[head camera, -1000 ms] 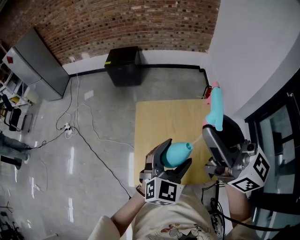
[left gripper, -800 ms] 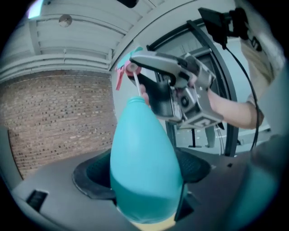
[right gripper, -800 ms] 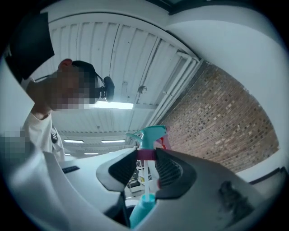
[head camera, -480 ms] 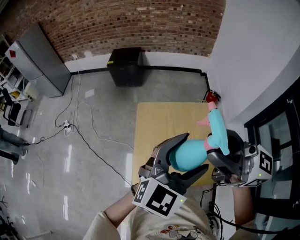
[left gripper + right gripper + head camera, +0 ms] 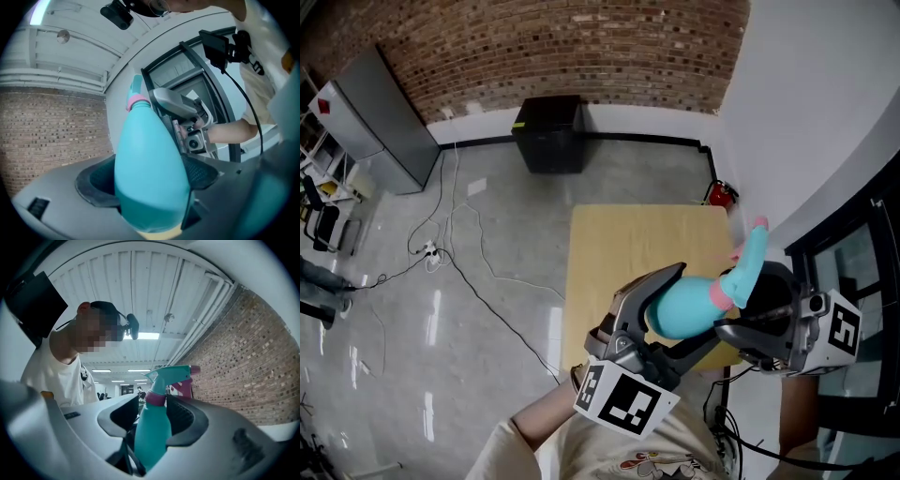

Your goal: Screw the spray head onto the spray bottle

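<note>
Teal spray bottle (image 5: 677, 311) between jaws of left hand-held gripper (image 5: 694, 307)

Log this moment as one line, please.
left gripper: shut on spray bottle | right gripper: jaws just opened, spray bottle between | spray head: on bottle

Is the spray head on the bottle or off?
On: the spray head sits on the neck of the bottle, pink collar between. Tightness: cannot tell.

The head view looks steeply down onto the worktop (image 5: 623, 246) and floor (image 5: 516, 187). The left gripper view and right gripper view ride close behind their jaws, from opposite sides; all three share the bottle (image 5: 682, 307).
</note>
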Action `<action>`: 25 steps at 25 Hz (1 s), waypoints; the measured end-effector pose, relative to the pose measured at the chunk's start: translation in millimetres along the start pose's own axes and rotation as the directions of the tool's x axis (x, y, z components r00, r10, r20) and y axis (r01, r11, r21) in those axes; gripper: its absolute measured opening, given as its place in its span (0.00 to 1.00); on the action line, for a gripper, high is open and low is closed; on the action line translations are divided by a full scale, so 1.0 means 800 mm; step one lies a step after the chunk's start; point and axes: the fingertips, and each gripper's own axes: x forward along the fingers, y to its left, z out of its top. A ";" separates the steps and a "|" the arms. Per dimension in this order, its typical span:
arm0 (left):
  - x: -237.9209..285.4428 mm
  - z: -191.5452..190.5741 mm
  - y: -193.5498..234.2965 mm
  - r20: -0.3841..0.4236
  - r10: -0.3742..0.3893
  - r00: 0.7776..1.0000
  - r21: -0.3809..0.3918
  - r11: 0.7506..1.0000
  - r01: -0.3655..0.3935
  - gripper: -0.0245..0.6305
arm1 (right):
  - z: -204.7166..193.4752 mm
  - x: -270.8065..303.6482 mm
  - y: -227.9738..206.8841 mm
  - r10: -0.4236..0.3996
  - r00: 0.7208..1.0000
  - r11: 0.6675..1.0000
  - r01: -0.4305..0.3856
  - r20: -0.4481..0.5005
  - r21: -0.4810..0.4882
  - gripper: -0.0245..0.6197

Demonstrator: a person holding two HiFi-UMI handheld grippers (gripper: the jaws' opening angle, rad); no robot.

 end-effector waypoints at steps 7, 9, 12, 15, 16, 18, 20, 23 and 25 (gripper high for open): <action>-0.009 -0.003 0.028 0.011 0.035 0.999 0.012 0.999 -0.035 0.68 | -0.001 -0.015 -0.002 -0.036 0.968 0.996 0.015 -0.250 -0.084 0.33; -0.015 -0.009 0.045 0.005 0.046 0.999 0.028 0.999 -0.046 0.68 | 0.002 -0.015 -0.008 -0.054 0.946 0.993 0.018 -0.321 -0.114 0.33; -0.025 -0.037 0.057 -0.009 0.051 0.999 0.076 0.996 -0.050 0.68 | 0.004 -0.015 -0.019 -0.075 0.916 0.983 0.002 -0.393 -0.183 0.33; -0.032 -0.075 0.047 -0.042 0.036 0.998 0.127 0.991 -0.030 0.68 | 0.001 -0.015 -0.020 -0.058 0.897 0.967 -0.059 -0.437 -0.248 0.33; -0.034 -0.085 0.041 -0.054 0.027 0.998 0.137 0.990 -0.020 0.68 | 0.000 -0.014 -0.019 -0.046 0.892 0.960 -0.085 -0.451 -0.266 0.33; -0.038 -0.096 0.024 -0.070 0.010 0.998 0.148 0.989 0.001 0.68 | -0.002 -0.013 -0.014 -0.015 0.878 0.946 -0.143 -0.479 -0.292 0.33; -0.041 -0.095 0.006 -0.080 -0.005 0.997 0.146 0.989 0.017 0.68 | -0.005 -0.012 -0.006 0.029 0.856 0.933 -0.208 -0.516 -0.293 0.33; -0.047 -0.066 -0.017 -0.093 -0.011 0.996 0.134 0.991 0.023 0.68 | -0.011 -0.009 0.015 0.122 0.796 0.925 -0.308 -0.593 -0.223 0.33; -0.053 -0.044 -0.022 -0.103 -0.006 0.995 0.136 0.990 0.020 0.68 | -0.024 -0.006 0.026 0.173 0.736 0.922 -0.355 -0.654 -0.155 0.33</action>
